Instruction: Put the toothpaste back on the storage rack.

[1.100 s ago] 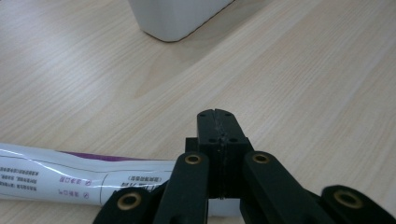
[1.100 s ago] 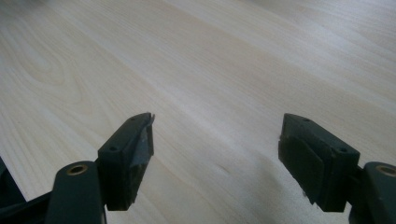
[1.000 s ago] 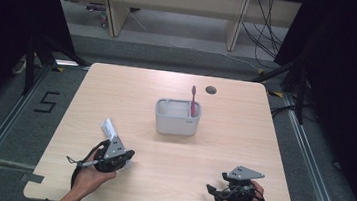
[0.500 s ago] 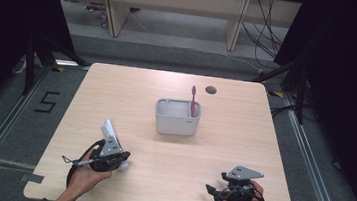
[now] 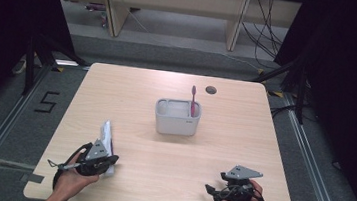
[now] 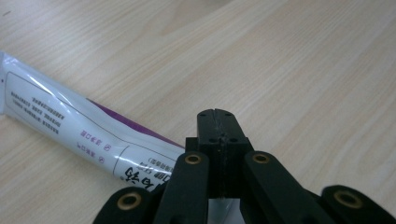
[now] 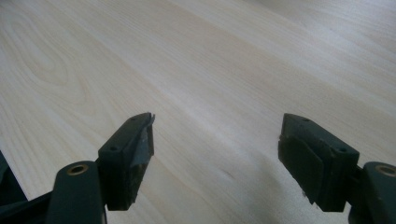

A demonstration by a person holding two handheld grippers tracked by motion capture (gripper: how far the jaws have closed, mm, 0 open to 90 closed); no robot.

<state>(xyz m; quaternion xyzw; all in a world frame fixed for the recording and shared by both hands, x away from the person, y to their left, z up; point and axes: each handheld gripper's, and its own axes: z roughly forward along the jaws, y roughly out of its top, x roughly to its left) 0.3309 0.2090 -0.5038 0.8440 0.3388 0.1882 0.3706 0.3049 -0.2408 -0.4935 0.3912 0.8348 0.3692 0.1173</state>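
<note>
Toothpaste, a white plastic tube with purple print (image 5: 105,138), lies at the near-left of the pale wooden table (image 5: 132,88) in the high view, its near end under the left gripper (image 5: 101,163), which a hand holds low over it; the white rectangular plastic holder (image 5: 176,122) stands well apart at the table's middle with a pink toothbrush (image 5: 193,101) upright in its right compartment, and the right gripper (image 5: 211,190) rests at the near-right, away from everything. From this height the left jaws cannot be judged, and a tube pinched only at its tail could droop or swing if lifted toward the holder. In the left gripper view the left gripper (image 6: 217,122) has its jaws pressed together with no gap, and the tube (image 6: 74,126) runs off to the left beside and beneath them; whether any of the tube is caught between the jaws I cannot tell. If it is not, a lift would leave the tube on the table, or a thin nip on the slick film could slip. In the right gripper view the right gripper (image 7: 215,140) stands spread wide over bare wood, holding nothing, so it is too far off to steady the holder if the tube knocks the toothbrush or the rim.
</note>
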